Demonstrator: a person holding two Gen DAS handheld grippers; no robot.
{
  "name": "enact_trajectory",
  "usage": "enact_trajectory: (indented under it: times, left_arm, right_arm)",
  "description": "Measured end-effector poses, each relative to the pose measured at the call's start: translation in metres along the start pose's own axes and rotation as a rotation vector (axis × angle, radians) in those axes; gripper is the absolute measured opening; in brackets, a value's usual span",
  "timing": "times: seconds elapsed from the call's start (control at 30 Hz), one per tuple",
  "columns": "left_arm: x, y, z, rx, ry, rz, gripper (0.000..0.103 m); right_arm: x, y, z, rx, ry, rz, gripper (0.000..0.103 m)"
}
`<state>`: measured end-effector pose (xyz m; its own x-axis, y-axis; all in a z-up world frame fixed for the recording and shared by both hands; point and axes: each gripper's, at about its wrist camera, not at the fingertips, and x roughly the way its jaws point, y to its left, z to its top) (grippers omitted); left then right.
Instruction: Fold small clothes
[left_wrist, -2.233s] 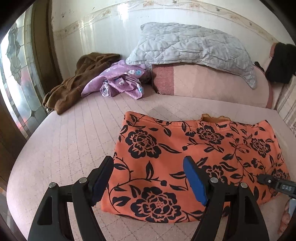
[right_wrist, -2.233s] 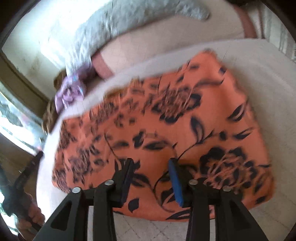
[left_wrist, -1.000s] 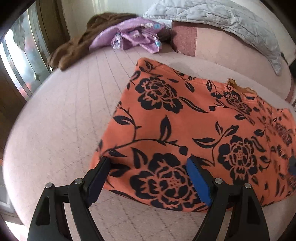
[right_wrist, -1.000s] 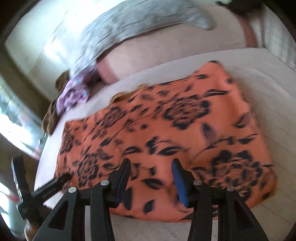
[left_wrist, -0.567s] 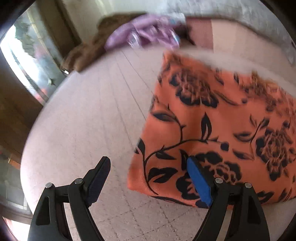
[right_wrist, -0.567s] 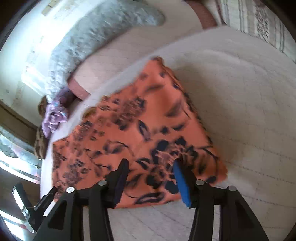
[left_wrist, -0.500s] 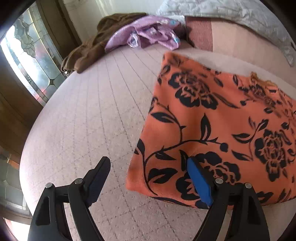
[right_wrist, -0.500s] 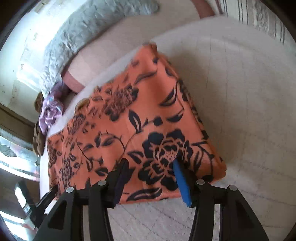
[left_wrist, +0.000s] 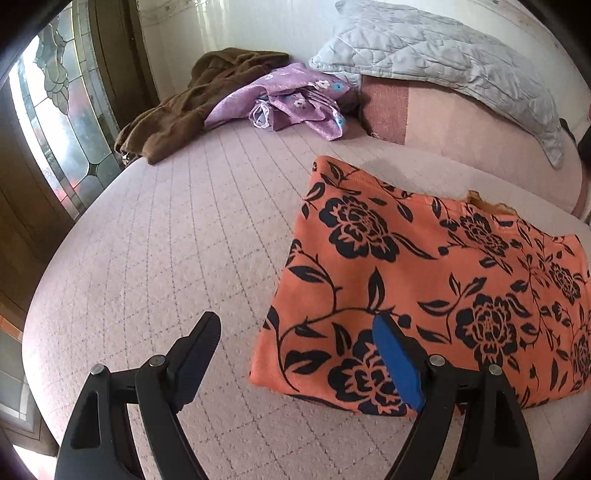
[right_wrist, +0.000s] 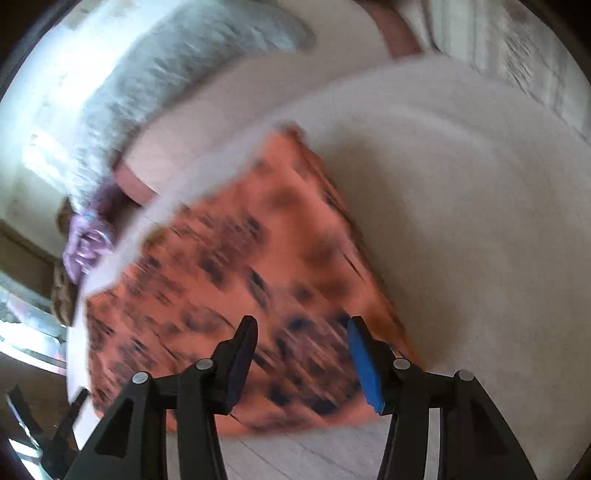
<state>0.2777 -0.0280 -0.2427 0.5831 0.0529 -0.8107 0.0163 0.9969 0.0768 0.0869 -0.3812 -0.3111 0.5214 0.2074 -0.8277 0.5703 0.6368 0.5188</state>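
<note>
An orange cloth with black flowers (left_wrist: 424, 266) lies folded flat on the pink quilted bed (left_wrist: 166, 240). My left gripper (left_wrist: 295, 332) hovers open over the cloth's near left corner; its blue-padded right finger is above the fabric and its left finger above bare bed. Nothing is gripped. In the right wrist view, blurred by motion, the same orange cloth (right_wrist: 240, 258) fills the middle. My right gripper (right_wrist: 302, 328) stands open over the cloth's near right end, its pads apart and not pressing on the fabric.
A brown garment (left_wrist: 192, 107) and a purple flowered garment (left_wrist: 291, 99) are heaped at the far side. A grey quilted pillow (left_wrist: 436, 51) rests on a pink bolster (left_wrist: 461, 122). A stained-glass window (left_wrist: 62, 122) lines the bed's left edge.
The left gripper drew back and left from the cloth's near edge to its left corner and rose a little. The right gripper slid along to the cloth's right end, its jaws slightly wider.
</note>
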Motion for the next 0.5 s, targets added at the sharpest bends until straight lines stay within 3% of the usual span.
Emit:
enact_trajectory:
  times: [0.13,0.23,0.37,0.5]
  left_arm:
    - [0.006,-0.003,0.003,0.001,0.003,0.005,0.085]
    - [0.011,-0.007,0.003,0.013,0.007,0.011,0.085]
    - [0.017,-0.007,0.004,0.016,0.027,0.013,0.085]
    - [0.019,-0.003,0.003,-0.002,0.045,0.009,0.085]
  right_arm:
    - [0.015,0.034,0.047,-0.064,-0.084,0.011,0.055]
    - [0.056,0.040,0.084,-0.041,-0.093,0.026,0.055]
    - [0.116,0.027,0.099,0.045,0.000,-0.019,0.054]
    - [0.105,0.052,0.093,-0.016,-0.042,-0.064,0.054]
